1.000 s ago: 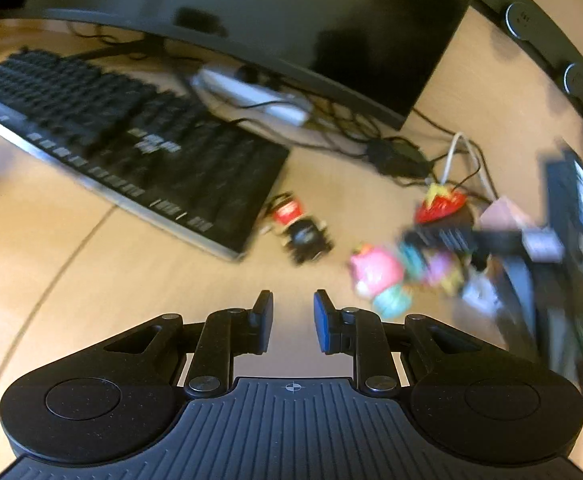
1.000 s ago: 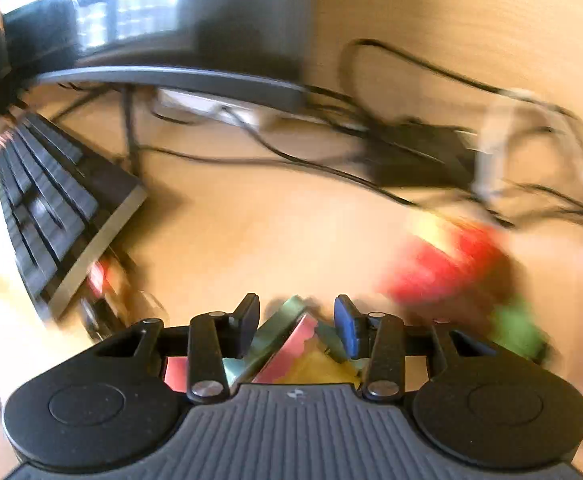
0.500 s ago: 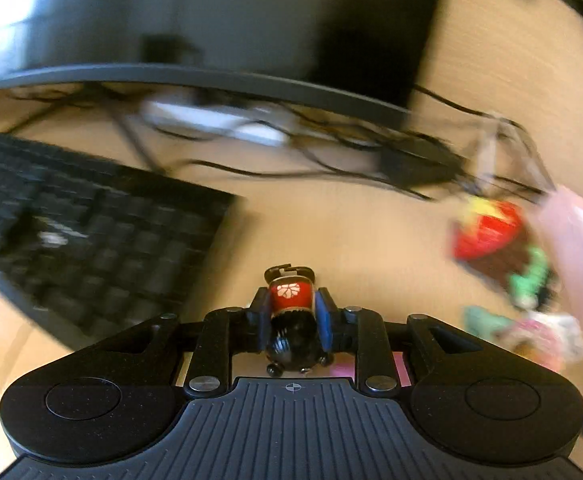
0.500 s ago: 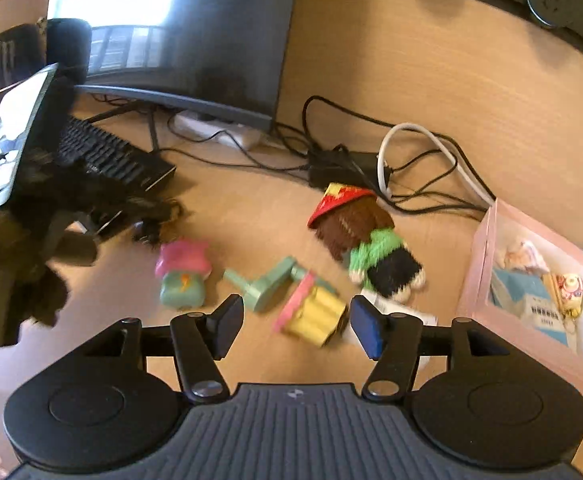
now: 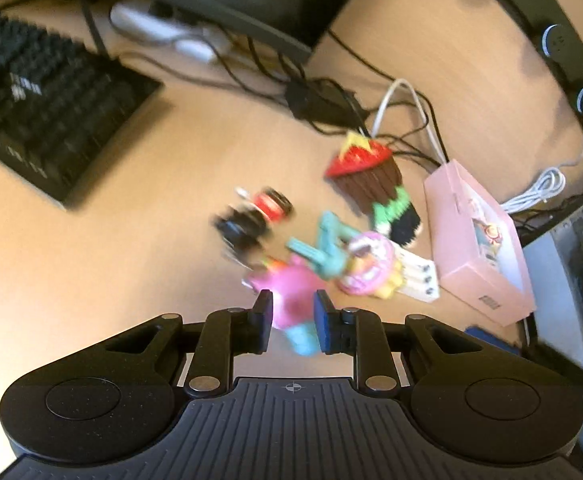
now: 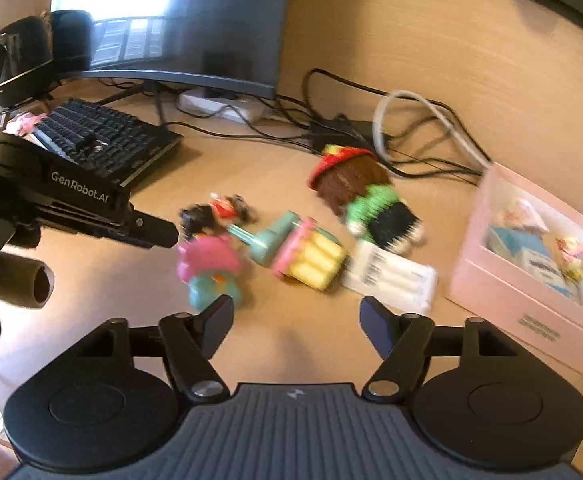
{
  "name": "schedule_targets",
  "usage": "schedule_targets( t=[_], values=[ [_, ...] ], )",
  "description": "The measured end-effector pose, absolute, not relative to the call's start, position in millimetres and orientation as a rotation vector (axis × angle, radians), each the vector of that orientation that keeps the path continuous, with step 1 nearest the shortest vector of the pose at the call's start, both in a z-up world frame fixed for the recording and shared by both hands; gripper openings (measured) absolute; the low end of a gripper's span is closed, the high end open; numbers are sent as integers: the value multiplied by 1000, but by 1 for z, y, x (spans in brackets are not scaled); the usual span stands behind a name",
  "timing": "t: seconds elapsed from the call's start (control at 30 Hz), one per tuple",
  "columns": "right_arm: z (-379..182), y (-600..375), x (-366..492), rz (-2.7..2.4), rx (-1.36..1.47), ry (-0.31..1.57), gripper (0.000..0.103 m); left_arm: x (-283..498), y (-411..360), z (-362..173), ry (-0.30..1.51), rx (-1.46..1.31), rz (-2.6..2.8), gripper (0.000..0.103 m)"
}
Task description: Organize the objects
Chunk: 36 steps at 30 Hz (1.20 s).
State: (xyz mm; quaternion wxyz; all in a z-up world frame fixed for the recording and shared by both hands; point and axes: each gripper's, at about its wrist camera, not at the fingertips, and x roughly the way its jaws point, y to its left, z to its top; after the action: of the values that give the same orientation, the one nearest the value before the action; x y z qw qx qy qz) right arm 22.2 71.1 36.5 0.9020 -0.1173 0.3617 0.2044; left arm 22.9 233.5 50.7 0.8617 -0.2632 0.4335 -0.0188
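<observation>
Left gripper (image 6: 171, 236): marked "GenRobot.AI", a side view only the right camera gives; jaws closed, empty. Right gripper (image 6: 296, 330): jaws just opening, empty. Toy cluster (image 6: 275, 244): desk (image 6: 91, 280) centre. Pink box (image 6: 531, 304), at 3 o'clock: small packets inside.

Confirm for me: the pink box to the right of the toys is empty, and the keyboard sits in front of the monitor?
Not quite. The pink box is not empty: it holds several small items, as the right wrist view shows. The rest stands: it is to the right of the toys, and the keyboard sits in front of the monitor.
</observation>
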Motion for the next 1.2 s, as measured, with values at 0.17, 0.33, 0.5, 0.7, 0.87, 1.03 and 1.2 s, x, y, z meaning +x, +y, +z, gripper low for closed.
schedule_targets(
  t=[0.17, 0.33, 0.5, 0.7, 0.87, 1.03, 1.2],
  values=[
    [37, 33, 16, 373, -233, 765, 73, 42, 205, 49, 926, -499, 112, 25],
    [34, 1, 1, 386, -209, 722, 84, 58, 182, 53, 934, -358, 180, 25],
    [23, -15, -3, 406, -170, 739, 84, 60, 161, 55, 968, -277, 133, 30],
    [23, -26, -8, 425, -171, 730, 84, 83, 173, 53, 999, -370, 160, 31],
    [25, -33, -19, 422, -176, 721, 91, 80, 140, 53, 1011, -41, 36, 36],
    [24, -39, -23, 393, -175, 725, 92, 76, 138, 47, 949, -6, 40, 40],
    [23, -39, -28, 372, -185, 729, 95, 81, 138, 43, 898, -4, 93, 41]
  ],
)
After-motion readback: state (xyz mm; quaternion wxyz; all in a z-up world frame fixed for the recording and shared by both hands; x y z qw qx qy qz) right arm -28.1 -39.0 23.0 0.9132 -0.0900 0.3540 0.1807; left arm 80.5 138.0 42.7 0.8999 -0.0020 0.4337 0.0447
